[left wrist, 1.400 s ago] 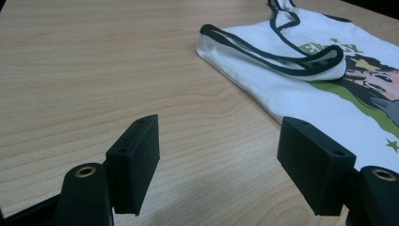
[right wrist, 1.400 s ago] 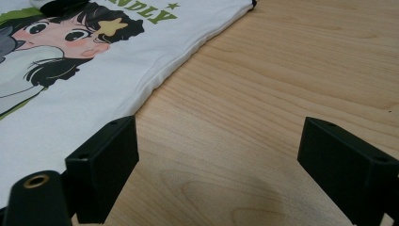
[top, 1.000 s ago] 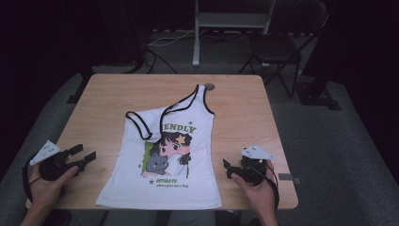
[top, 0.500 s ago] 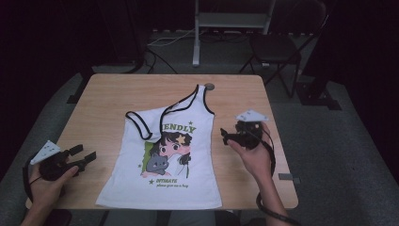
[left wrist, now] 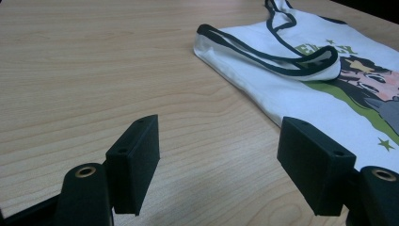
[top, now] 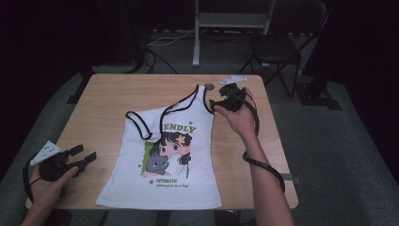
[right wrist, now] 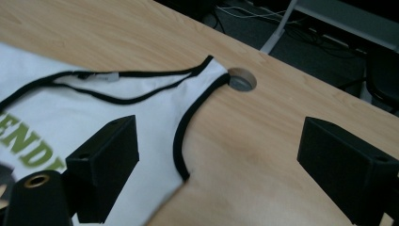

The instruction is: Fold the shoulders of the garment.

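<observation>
A white tank top [top: 169, 155] with black trim and a cartoon print lies flat in the middle of the wooden table [top: 108, 94]. One strap is folded over its chest. My left gripper [top: 83, 154] rests near the table's front left, open and empty, and points at the top's left side [left wrist: 291, 89]. My right gripper [top: 212, 105] hovers at the top's far right shoulder, open. In the right gripper view the black-trimmed armhole edge [right wrist: 181, 136] lies on the table between its wide jaws [right wrist: 219, 136], untouched.
A round cable hole [top: 209, 86] sits in the table just beyond the top's shoulder strap. Behind the table stand a dark chair [top: 282, 47] and a metal stand [top: 195, 42], with cables on the floor. Bare wood lies on both sides of the top.
My right hand has travelled from the table's front right edge away along the top's right side to its far shoulder. The left hand and the top have stayed still.
</observation>
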`<state>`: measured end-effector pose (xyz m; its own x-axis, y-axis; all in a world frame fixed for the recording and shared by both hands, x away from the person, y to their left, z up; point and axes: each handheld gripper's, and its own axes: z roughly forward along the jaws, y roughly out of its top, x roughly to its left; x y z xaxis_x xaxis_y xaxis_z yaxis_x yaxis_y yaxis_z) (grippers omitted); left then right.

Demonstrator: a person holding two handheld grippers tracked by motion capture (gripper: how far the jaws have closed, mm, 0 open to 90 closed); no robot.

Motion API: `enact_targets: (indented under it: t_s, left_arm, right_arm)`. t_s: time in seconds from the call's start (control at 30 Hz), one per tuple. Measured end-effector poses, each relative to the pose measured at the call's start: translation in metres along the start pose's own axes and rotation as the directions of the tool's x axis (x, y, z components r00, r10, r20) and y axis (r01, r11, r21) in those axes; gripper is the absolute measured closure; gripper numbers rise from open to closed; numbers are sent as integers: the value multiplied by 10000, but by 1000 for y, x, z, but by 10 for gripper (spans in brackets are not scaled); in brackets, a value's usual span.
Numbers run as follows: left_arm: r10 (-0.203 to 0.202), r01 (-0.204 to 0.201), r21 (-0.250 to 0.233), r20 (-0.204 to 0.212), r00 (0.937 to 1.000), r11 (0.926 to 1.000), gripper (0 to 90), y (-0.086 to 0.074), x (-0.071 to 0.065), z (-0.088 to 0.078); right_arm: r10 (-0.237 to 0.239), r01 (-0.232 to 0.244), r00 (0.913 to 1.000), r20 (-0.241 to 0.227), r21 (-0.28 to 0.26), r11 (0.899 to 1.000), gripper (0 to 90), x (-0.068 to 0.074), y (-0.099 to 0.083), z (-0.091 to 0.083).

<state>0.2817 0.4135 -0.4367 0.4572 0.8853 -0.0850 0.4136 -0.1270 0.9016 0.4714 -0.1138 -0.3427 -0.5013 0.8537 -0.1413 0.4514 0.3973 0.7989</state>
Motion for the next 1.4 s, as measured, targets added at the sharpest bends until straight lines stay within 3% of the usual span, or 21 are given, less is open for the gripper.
enact_targets:
  t_s: [0.27,0.6,0.67,0.83,1.0,1.07,1.2,1.3,1.4]
  left_arm:
    - [37,-37,39,25,10000,10000,297,0,-1,0]
    - [77,-76,61,-44,10000,10000,297,0,-2,0]
    - [99,-99,40,-44,9999,9999,297,0,-2,0]
    - [85,-85,32,-60,9999,10000,297,0,-2,0]
    - [-50,50,57,-42,10000,10000,297,0,-2,1]
    - [-32,33,72,-48,10000,10000,297,0,-2,1]
    - [-2,2,40,-55,10000,10000,297,0,-2,1]
    - [13,-13,35,-54,10000,10000,296,0,-2,1]
    - [95,-95,41,-39,9999,9999,297,0,-3,1]
  right_arm:
    - [204,-204,9998,-37,-117,9997,124,-14,22,35]
    - [240,-246,9997,82,935,9953,157,-28,40,85]
    - [587,-590,9983,64,1031,9929,165,-33,42,93]
    - [674,-694,9976,186,1456,9869,277,-43,44,114]
    - [916,-901,9958,-25,1543,9839,400,-47,45,131]
    - [788,-774,9969,-4,1804,9805,440,-47,42,139]
    - [706,-661,9974,-134,2163,9741,500,-44,43,154]
    - [845,-761,9959,-317,2083,9751,527,-42,45,162]
    - [648,-549,9974,-306,2543,9656,541,-40,41,171]
